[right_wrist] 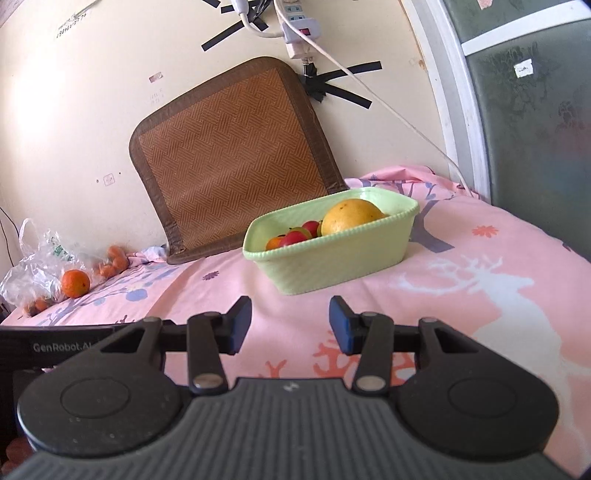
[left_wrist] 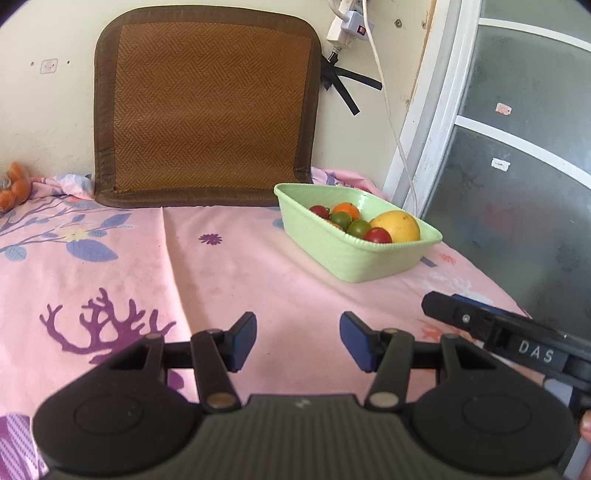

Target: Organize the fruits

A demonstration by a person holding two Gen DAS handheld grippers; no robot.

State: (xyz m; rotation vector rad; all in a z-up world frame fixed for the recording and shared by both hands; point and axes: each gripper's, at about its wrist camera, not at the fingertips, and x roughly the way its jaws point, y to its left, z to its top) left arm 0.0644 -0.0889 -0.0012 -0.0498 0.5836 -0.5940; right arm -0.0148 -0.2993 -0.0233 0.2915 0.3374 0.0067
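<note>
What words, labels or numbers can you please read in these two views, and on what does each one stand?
"DAS": white letters on the right hand-held gripper, seen from the left wrist view.
"GenRobot.AI": partly cut off, on the left hand-held gripper's black body.
Handwritten line on the wall: too small to read.
Stickers on the glass door: blurred, unreadable.

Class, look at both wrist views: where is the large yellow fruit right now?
The large yellow fruit lies inside the green basket on the pink bedsheet, at the basket's right end in both views, beside the small red and green fruits.
</note>
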